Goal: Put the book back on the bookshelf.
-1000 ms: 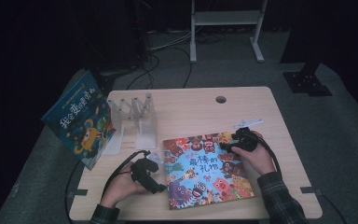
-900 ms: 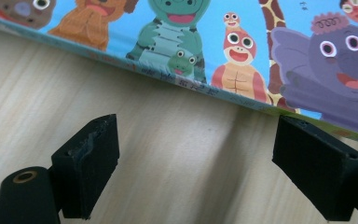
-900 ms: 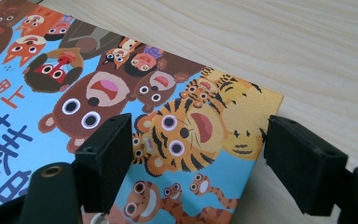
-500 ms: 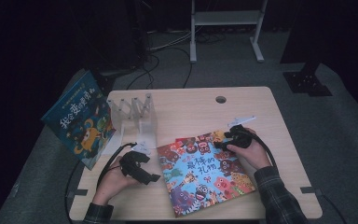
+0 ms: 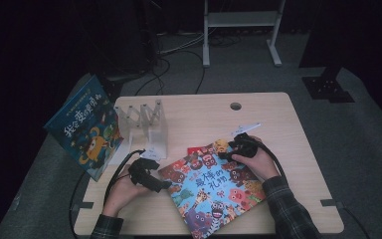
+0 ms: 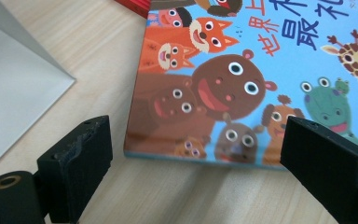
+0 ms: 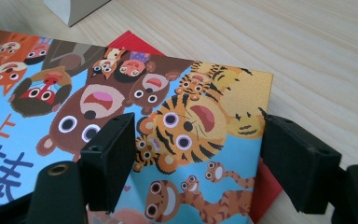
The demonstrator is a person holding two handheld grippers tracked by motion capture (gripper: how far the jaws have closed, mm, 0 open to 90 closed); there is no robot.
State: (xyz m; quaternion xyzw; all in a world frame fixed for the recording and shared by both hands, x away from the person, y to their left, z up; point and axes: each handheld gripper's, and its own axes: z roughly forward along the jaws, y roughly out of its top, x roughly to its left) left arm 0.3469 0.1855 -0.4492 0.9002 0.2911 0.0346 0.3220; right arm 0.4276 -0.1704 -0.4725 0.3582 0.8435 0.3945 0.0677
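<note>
A picture book [image 5: 213, 188] with cartoon animals on a blue cover is lying flat and askew on the wooden table [image 5: 199, 117], towards the person's edge, with a red thing [image 7: 131, 39] peeking from beneath its far corner. To the left of the book, the left gripper [image 5: 160, 185] is resting low over the tabletop, its jaws having just been opening and now standing spread; in the left gripper view the book's near left edge [image 6: 205, 156] is lying between the fingers [image 6: 77, 165] but apart from both, neither pad touching it. The left hand [image 5: 124, 186] is reaching in from the bottom edge, forearm angled towards the book. At the book's far right corner, the right gripper [image 5: 229, 152] is hovering over the cover, its jaws having just been closing; in the right gripper view the tiger-printed corner [image 7: 223, 100] is sitting between the fingers [image 7: 109, 156], which are spread to either side and not pressing on it. The right hand [image 5: 253, 159] is lying over the book's right side, plaid sleeve [image 5: 291, 211] trailing back. Left of the book, beyond the left gripper, a clear folding rack [image 5: 146, 122] is standing, and a second picture book [image 5: 84, 127] is leaning at the table's left edge
</note>
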